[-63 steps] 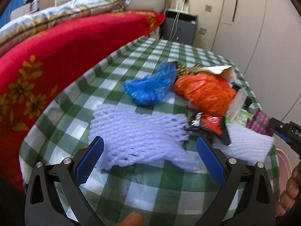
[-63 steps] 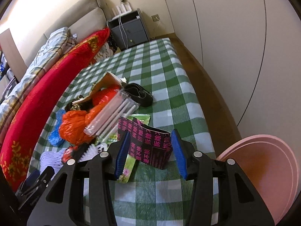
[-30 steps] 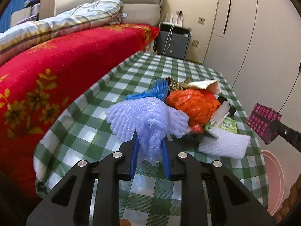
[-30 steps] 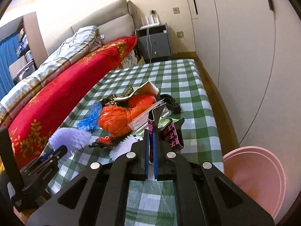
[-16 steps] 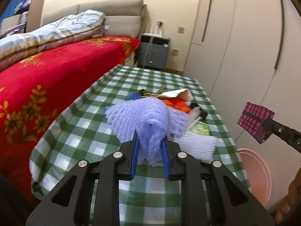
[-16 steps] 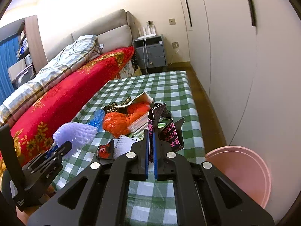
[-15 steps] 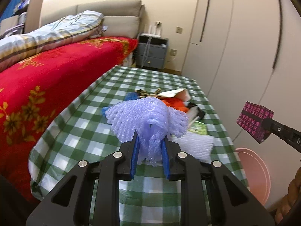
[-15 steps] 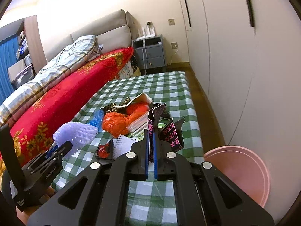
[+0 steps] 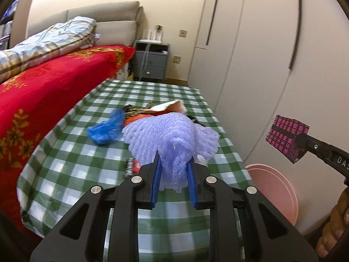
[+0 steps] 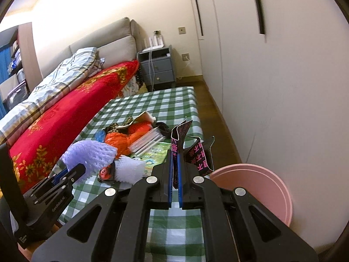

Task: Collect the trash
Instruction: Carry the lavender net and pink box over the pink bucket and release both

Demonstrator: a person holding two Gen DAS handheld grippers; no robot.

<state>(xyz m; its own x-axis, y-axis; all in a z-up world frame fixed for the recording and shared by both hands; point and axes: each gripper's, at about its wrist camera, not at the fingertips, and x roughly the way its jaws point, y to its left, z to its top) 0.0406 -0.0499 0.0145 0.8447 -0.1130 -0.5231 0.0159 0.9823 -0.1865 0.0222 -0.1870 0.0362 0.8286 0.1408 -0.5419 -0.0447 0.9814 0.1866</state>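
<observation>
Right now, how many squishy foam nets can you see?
2. The purple foam net is pinched in the left gripper; the white foam net lies on the checked table. More may hide under the pile.

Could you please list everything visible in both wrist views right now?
Foam net: one, lilac, clamped in left gripper.
Printed wrapper: one, black and pink, clamped in right gripper.
Foam net: one, white, on table.
Plastic bag: one, orange, in the pile.
Blue bag: one, on table.
Bin: one, pink, on floor beside table.
Table: one, green check cloth.
Blanket: one, red, left.
Nightstand: one, grey, far wall.
Left gripper: shut.
Right gripper: shut.
</observation>
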